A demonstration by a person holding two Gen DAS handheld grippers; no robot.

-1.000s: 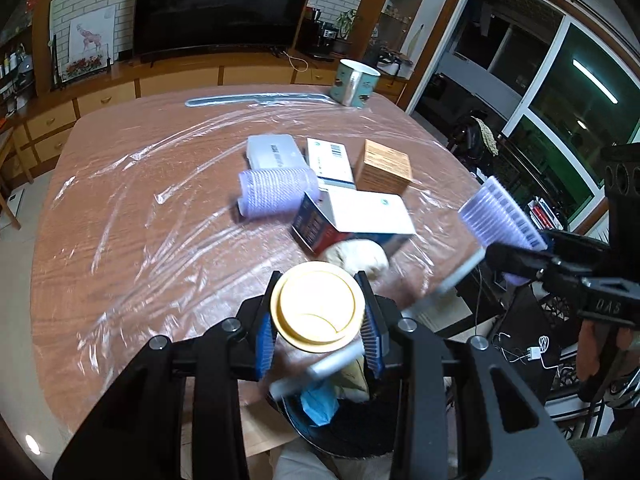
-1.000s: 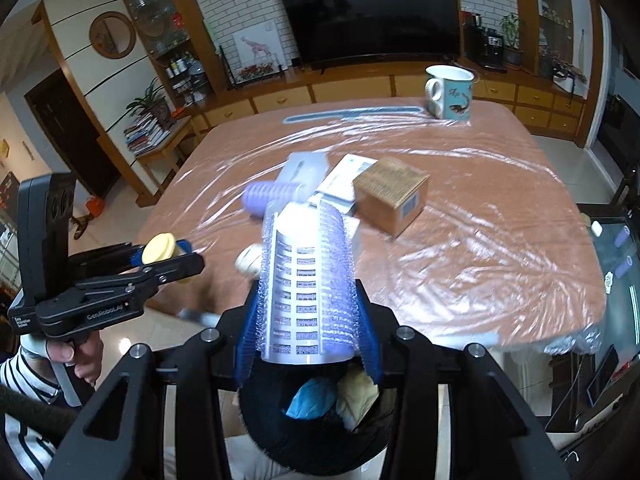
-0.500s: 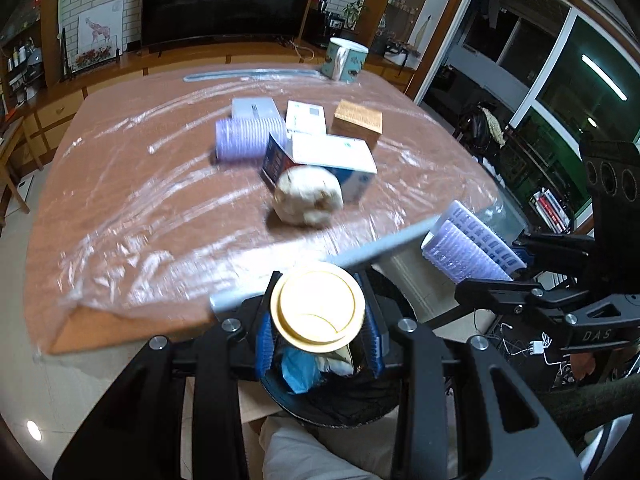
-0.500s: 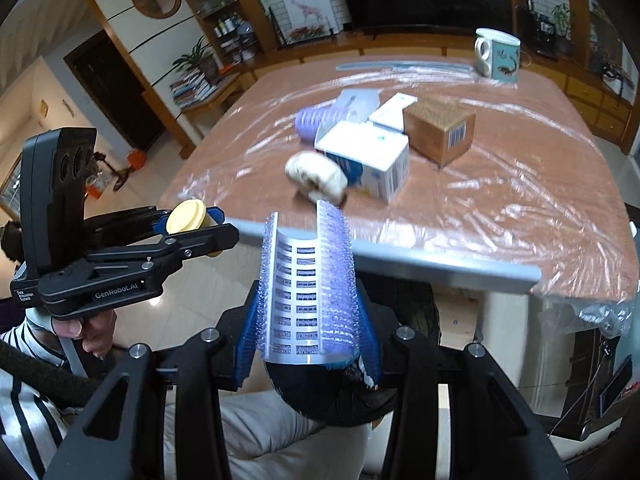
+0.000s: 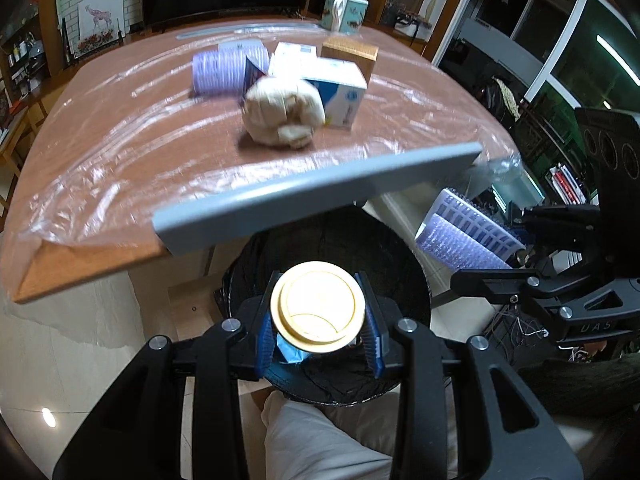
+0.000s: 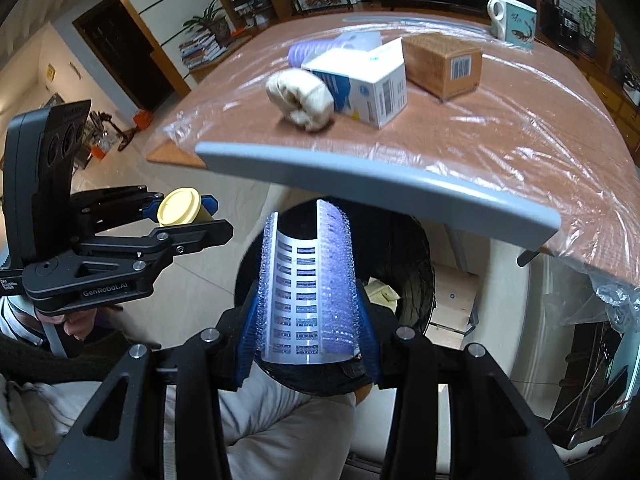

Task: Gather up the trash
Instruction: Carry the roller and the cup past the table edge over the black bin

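Observation:
My left gripper [image 5: 318, 336] is shut on a yellow-lidded cup [image 5: 318, 312] and holds it over the black trash bin [image 5: 408, 276] below the table's front edge. My right gripper [image 6: 306, 320] is shut on a purple ribbed plastic sleeve [image 6: 308, 280], also above the bin [image 6: 416, 260]. Each gripper shows in the other's view, the right one [image 5: 516, 236] with its sleeve [image 5: 464, 236] and the left one [image 6: 184, 216] with its cup [image 6: 179, 212]. The bin holds blue [image 5: 292, 352] and yellowish [image 6: 382, 292] scraps.
On the plastic-covered table [image 5: 120, 152] lie a crumpled paper ball [image 5: 282, 114], a white and blue box [image 5: 336, 88], a purple sleeve [image 5: 218, 72], a brown box [image 5: 350, 54] and a mug [image 5: 344, 12]. A grey edge strip [image 5: 316, 196] lines the front. My knee [image 5: 320, 436] is below.
Both grippers have pulled back off the table and dropped below its front edge, carrying the cup and the sleeve to above the bin. The table items have not moved.

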